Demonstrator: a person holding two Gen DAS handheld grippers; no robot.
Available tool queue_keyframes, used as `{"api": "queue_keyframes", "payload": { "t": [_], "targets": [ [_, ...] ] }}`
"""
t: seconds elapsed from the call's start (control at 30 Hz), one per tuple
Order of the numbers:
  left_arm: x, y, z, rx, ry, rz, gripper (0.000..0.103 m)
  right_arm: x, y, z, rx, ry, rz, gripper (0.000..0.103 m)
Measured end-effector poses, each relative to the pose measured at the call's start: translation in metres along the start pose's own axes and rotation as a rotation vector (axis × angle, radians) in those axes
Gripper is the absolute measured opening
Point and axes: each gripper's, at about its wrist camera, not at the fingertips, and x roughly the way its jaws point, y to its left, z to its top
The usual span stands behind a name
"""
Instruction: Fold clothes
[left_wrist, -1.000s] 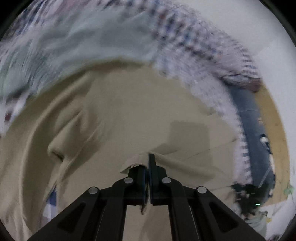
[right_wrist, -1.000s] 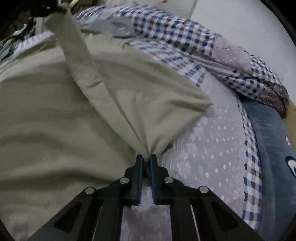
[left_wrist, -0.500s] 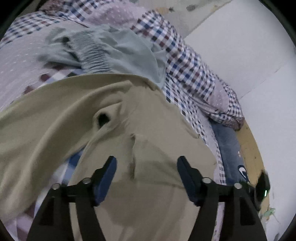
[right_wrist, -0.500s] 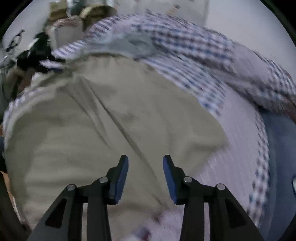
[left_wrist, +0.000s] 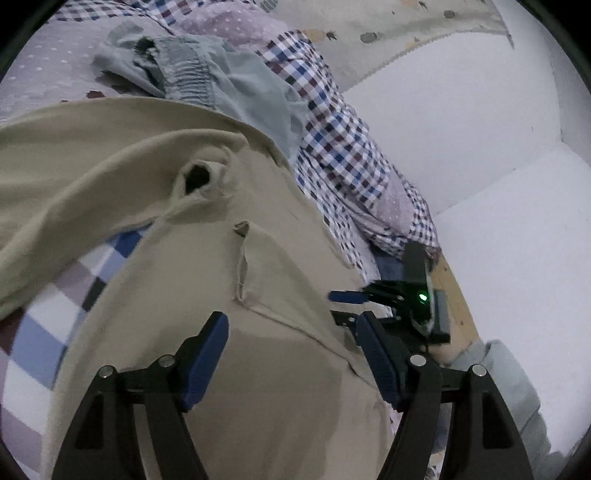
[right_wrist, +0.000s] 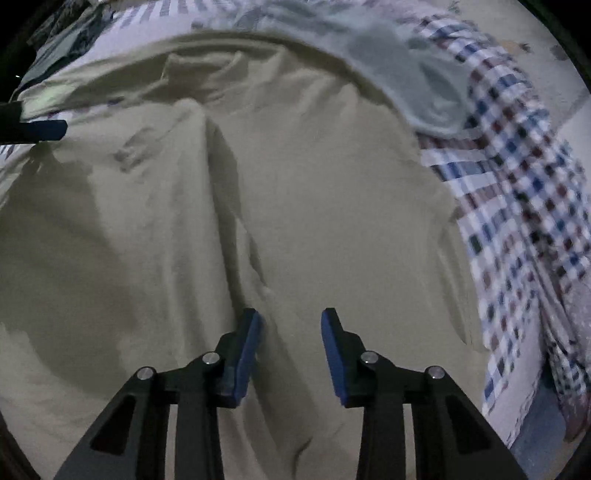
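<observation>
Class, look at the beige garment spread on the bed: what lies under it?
Under the beige garment, checked bedding shows through a gap at its left side. Whatever lies beneath the rest is covered.

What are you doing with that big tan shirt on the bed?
A person is folding clothes with a two-finger gripper in each hand. The tan shirt lies spread on the checked bedspread. Both the left gripper and the right gripper hover over it with jaws open, holding nothing. A crumpled grey-green garment waits beyond the shirt.
</observation>
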Motion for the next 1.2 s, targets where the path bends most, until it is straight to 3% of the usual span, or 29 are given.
{"api": "queue_keyframes", "payload": {
  "t": [0.17, 0.2, 0.23, 0.27, 0.4, 0.53, 0.63, 0.83, 0.9, 0.97, 1.2],
  "targets": [
    [0.010, -0.002, 0.001, -0.009, 0.019, -0.026, 0.076, 0.017, -0.006, 0.007, -0.027, 0.085, 0.074, 0.034],
    [0.011, 0.000, 0.002, -0.024, 0.019, -0.035, 0.076, 0.017, -0.007, 0.007, -0.022, 0.090, 0.087, 0.029],
    [0.012, 0.002, 0.004, -0.040, 0.020, -0.044, 0.076, 0.017, -0.006, 0.007, -0.023, 0.095, 0.095, 0.007],
    [0.013, 0.004, 0.005, -0.056, 0.019, -0.051, 0.076, 0.016, -0.003, 0.007, -0.035, 0.101, 0.078, 0.002],
    [0.006, 0.012, 0.011, -0.093, -0.004, -0.064, 0.075, 0.002, 0.000, 0.009, -0.063, 0.089, -0.009, 0.001],
    [0.002, 0.015, 0.016, -0.104, -0.024, -0.064, 0.075, -0.023, -0.028, 0.010, 0.028, 0.015, -0.137, 0.001],
    [0.001, 0.015, 0.016, -0.101, -0.030, -0.057, 0.076, -0.025, -0.052, 0.006, 0.109, 0.012, -0.260, 0.001],
    [0.001, 0.018, 0.017, -0.121, -0.025, -0.046, 0.075, 0.005, -0.069, -0.003, 0.217, 0.143, -0.334, 0.008],
    [0.000, 0.019, 0.017, -0.130, -0.032, -0.046, 0.076, 0.001, -0.059, 0.015, 0.240, 0.098, -0.287, 0.018],
    [-0.005, 0.022, 0.016, -0.143, -0.040, -0.048, 0.076, -0.004, -0.049, 0.033, 0.263, 0.047, -0.236, 0.043],
    [-0.022, 0.025, 0.022, -0.176, -0.075, -0.081, 0.076, -0.022, -0.011, 0.098, 0.342, -0.132, -0.058, 0.046]
  ]
}}
